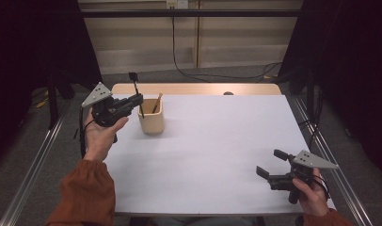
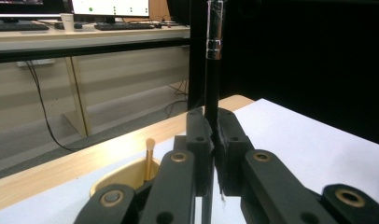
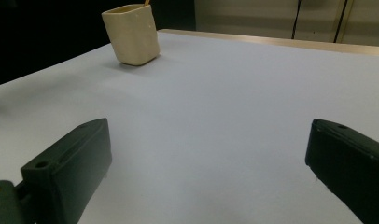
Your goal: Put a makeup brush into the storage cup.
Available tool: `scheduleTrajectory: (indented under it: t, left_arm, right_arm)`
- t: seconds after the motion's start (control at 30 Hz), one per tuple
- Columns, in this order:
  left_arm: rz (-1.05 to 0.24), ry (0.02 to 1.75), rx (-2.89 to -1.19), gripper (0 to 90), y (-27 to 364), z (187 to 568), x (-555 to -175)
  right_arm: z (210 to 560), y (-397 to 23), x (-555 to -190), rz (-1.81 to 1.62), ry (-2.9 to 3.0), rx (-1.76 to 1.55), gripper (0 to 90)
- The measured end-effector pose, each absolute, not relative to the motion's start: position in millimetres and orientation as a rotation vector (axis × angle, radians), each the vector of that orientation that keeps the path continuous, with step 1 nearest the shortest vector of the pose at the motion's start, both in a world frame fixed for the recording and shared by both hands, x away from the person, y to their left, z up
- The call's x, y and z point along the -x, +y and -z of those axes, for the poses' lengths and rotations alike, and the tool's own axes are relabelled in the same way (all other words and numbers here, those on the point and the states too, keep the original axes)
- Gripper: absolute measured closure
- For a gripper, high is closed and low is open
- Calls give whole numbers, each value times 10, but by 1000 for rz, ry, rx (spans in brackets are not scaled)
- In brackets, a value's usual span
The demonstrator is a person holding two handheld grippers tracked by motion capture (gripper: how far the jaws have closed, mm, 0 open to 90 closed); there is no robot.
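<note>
My left gripper is held above the table's far left, shut on a thin black pen that stands nearly upright. The pen's lower end hangs over the rim of a cream cup, which holds a wooden stick. In the left gripper view the pen rises between the closed jaws of the left gripper, with the cup and stick just below. My right gripper rests open near the front right. In its own view the right gripper has nothing between its jaws, and the cup stands far off.
The white table top stretches between the cup and the right gripper. A wooden strip runs along its far edge. Metal rails flank the table, and cables lie on the floor behind.
</note>
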State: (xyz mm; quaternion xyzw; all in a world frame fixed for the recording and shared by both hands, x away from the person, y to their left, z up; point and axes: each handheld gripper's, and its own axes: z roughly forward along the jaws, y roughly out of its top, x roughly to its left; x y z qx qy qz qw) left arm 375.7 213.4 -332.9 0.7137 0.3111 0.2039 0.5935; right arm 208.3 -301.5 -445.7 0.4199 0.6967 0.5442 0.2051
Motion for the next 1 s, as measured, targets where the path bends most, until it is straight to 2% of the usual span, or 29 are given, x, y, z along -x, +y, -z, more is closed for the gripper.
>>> scheduleTrajectory:
  t: [1.0]
  left_arm:
    - [-518,779,-1670,857,1996,3414,-4239]
  right_arm:
    - [4467,-3013,-2088,-1515,1947,-1172,0]
